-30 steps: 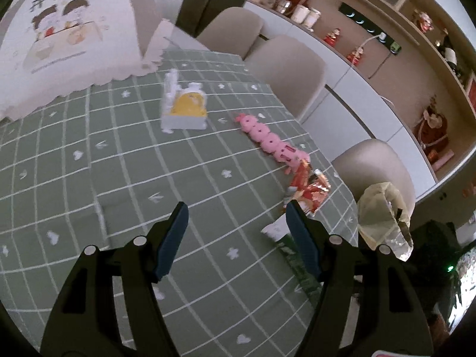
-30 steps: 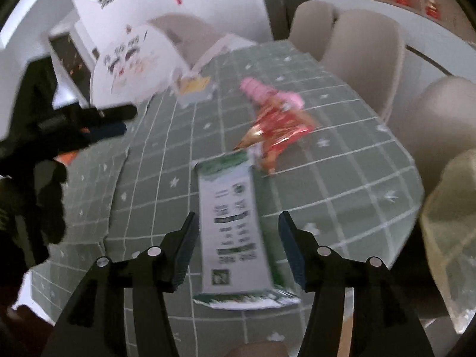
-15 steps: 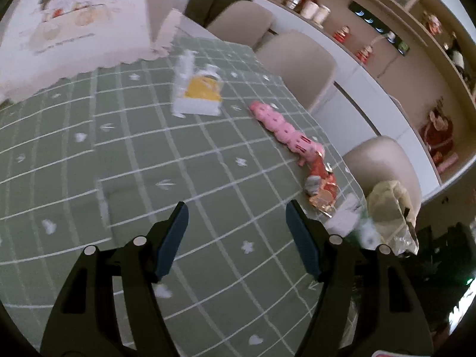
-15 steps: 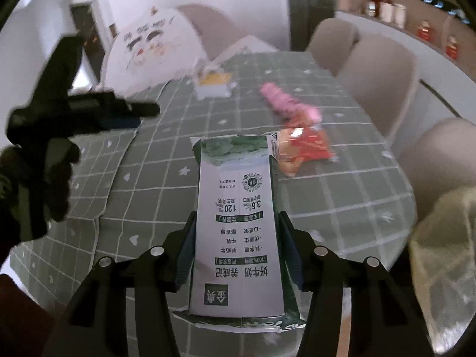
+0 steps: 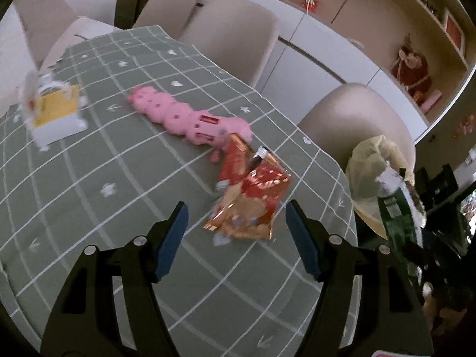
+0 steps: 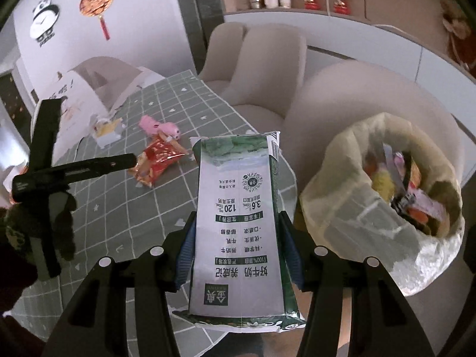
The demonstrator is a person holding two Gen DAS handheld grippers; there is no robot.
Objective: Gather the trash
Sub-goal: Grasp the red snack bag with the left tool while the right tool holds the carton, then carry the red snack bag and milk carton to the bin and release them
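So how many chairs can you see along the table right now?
3, all beige, along the far side of the table: far chair, middle chair, near chair holding the trash bag. Others may sit out of view.

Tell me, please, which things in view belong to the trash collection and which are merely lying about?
Part of the job:
- milk carton, clamped in the right gripper
- trash bag, already holding rubbish
- red snack wrappers, ahead of the open left gripper

Probably just lying about:
- pink plush toy
- tissue box
- chairs

A pink plush toy (image 5: pixel 190 118) lies on the green checked tablecloth (image 5: pixel 89 178) beside beige chairs (image 5: pixel 235 35).
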